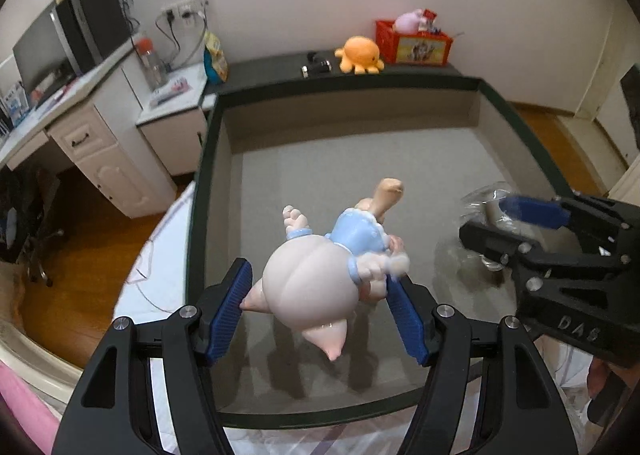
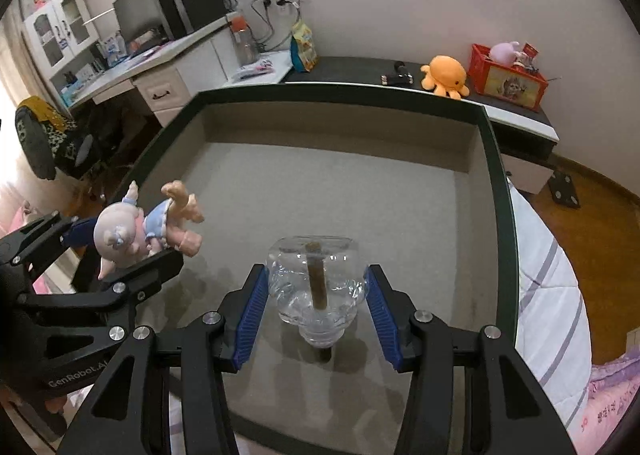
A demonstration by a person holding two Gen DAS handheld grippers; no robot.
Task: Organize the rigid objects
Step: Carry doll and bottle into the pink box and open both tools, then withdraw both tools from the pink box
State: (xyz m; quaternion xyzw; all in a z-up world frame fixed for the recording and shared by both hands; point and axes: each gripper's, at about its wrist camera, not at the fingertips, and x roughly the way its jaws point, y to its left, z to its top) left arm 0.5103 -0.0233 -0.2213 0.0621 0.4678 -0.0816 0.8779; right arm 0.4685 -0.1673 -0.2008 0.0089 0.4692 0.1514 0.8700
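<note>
Nearest the left wrist camera, the left gripper [image 1: 316, 315] was clamped on a pink pig figurine [image 1: 320, 275], its blue pads [image 1: 226, 315] pressing the round pale head from both sides. The figurine hung lifted above the tray floor, head toward the camera, its blue dress and peach legs pointing away; a shadow lay on the grey surface beneath it. From the right wrist view the same figurine [image 2: 148, 231] showed at the left, held up over the tray's left edge.

The right gripper [image 2: 316, 315] grasped a clear plastic bottle-like piece [image 2: 316, 287], its blue pads [image 2: 252, 319] touching the crinkled sides. A brown stick [image 2: 318, 279] stood upright inside the clear piece. Whether the piece rested on the tray floor or was held just above it could not be told. In the left view this gripper [image 1: 496, 223] appeared at the right, around the transparent object [image 1: 480, 203].

Both things were over a large shallow tray [image 2: 500, 183] with a dark green rim and a grey floor.

Beyond the tray's far rim ran a dark bench [image 2: 360, 69] carrying an orange octopus plush [image 2: 444, 79], a red crate [image 2: 506, 81] with a pink toy in it, and small dark items. Farther left stood a white desk [image 2: 160, 71] with a monitor [image 2: 136, 15].
</note>
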